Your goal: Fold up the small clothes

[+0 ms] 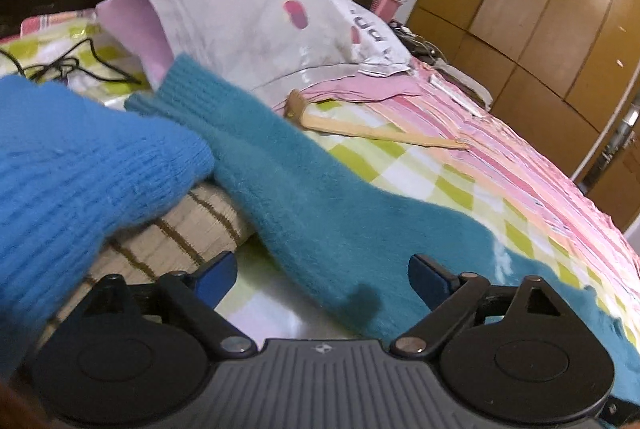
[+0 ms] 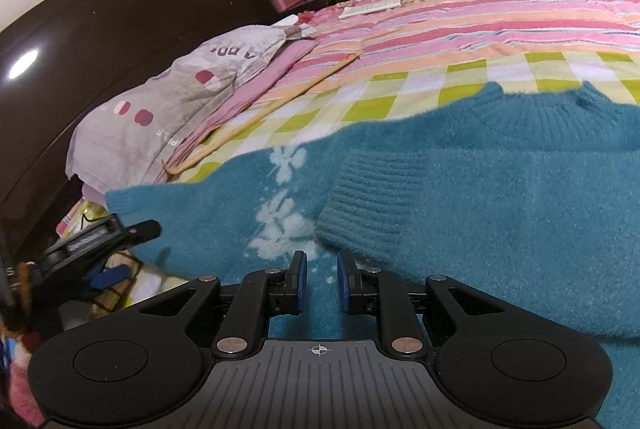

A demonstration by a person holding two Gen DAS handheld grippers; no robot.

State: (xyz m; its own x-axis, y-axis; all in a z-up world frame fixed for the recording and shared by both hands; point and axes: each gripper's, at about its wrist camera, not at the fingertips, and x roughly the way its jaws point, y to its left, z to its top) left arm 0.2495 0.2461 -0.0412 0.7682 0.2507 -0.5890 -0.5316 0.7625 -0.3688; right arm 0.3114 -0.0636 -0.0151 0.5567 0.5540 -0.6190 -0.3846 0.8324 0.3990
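Observation:
A fuzzy teal sweater (image 2: 480, 229) with white flowers lies spread on the bed, collar at the far side. One ribbed cuff (image 2: 360, 205) is folded onto its body. The other sleeve (image 1: 320, 197) stretches away to the left. My left gripper (image 1: 324, 277) stands wide open low over that sleeve, with nothing pinched; the right wrist view also shows it (image 2: 124, 253) at the sleeve's edge. My right gripper (image 2: 322, 277) hovers at the sweater's body with its jaws narrow. Teal fabric fills the gap, and I cannot tell whether the pads press on it.
A bright blue knit garment (image 1: 80, 165) lies on a beige striped cloth (image 1: 180, 229) at the left. A wooden stick (image 1: 380, 135), a grey pillow (image 1: 240, 17) and a black cable (image 1: 72, 65) are farther up the bed. The dark headboard (image 2: 100, 29) and a wooden wardrobe (image 1: 540, 9) stand behind.

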